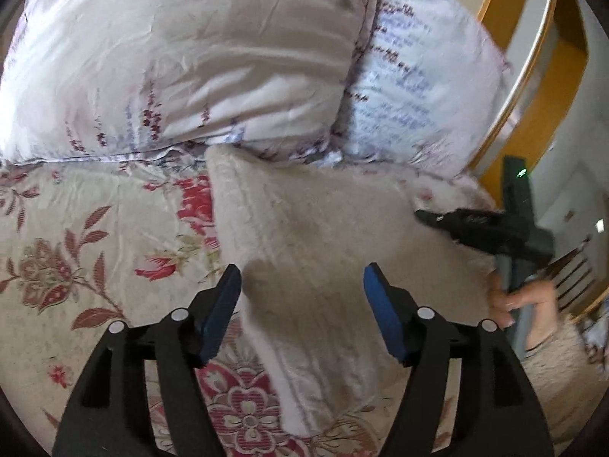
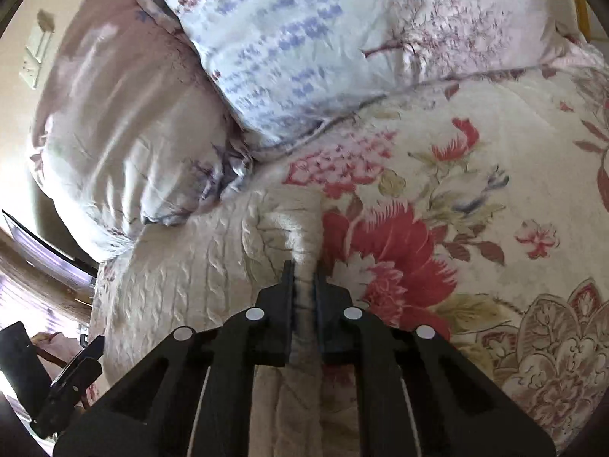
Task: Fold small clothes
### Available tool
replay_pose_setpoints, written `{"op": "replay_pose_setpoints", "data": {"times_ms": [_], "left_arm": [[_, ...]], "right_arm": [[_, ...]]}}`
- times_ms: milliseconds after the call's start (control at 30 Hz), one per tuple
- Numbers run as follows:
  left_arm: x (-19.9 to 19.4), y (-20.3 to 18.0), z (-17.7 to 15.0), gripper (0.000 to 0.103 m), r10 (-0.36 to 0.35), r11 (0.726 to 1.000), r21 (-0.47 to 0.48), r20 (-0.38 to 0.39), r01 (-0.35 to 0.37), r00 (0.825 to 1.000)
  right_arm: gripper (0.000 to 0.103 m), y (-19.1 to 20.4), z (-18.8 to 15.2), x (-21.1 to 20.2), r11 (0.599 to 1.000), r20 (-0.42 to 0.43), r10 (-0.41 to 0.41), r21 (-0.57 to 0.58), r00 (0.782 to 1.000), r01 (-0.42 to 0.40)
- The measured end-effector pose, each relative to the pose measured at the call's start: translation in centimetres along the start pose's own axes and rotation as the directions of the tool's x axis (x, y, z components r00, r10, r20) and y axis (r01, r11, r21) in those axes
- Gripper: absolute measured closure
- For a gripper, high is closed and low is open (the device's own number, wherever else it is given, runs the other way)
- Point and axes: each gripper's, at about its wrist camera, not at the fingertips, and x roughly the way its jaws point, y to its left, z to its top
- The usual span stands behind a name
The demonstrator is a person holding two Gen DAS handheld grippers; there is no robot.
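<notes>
A cream cable-knit garment (image 1: 323, 221) lies on the floral bedspread (image 1: 76, 228). In the left wrist view my left gripper (image 1: 302, 304) hovers over its near part. The blue pads (image 1: 228, 304) stand wide apart and press on nothing. At the garment's right edge is my right gripper (image 1: 430, 217), held by a hand (image 1: 525, 301). In the right wrist view the right gripper (image 2: 304, 285) is shut on a raised fold of the knit garment (image 2: 190, 285). The left gripper (image 2: 76, 377) shows dark at the lower left.
Two pillows, a pinkish one (image 1: 190, 57) and a white one with blue print (image 1: 418, 76), lie just beyond the garment. A yellow and white bed frame (image 1: 533, 57) runs along the right. The flowered bedspread (image 2: 495, 190) stretches right of the right gripper.
</notes>
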Motion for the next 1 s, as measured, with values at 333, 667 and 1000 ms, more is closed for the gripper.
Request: {"op": "replay_pose_setpoints", "data": {"times_ms": [333,667,1000], "left_arm": [[-1.0,1.2,-2.1,0.029,0.109,0.994,0.004,-0.009,-0.109,0.994],[0.0,1.2,-3.2,0.022,0.139,0.99,0.008,-0.007,-0.139,0.99],[-4.4,0.8,-6.0,0.002,0.187,0.982,0.014,0.116,-0.189,0.976]], "right_arm": [[0.063,3.8,-3.7,-6.4,0.97,0.088,0.054,-0.241,0.995,-0.032],[0.058,6.6,-7.6,-3.7,0.893,0.087,-0.141,-0.418,0.986,0.165],[0.008,5.8,-10.0,-10.0,0.91,0.244,-0.11,-0.365,0.964,0.197]]}}
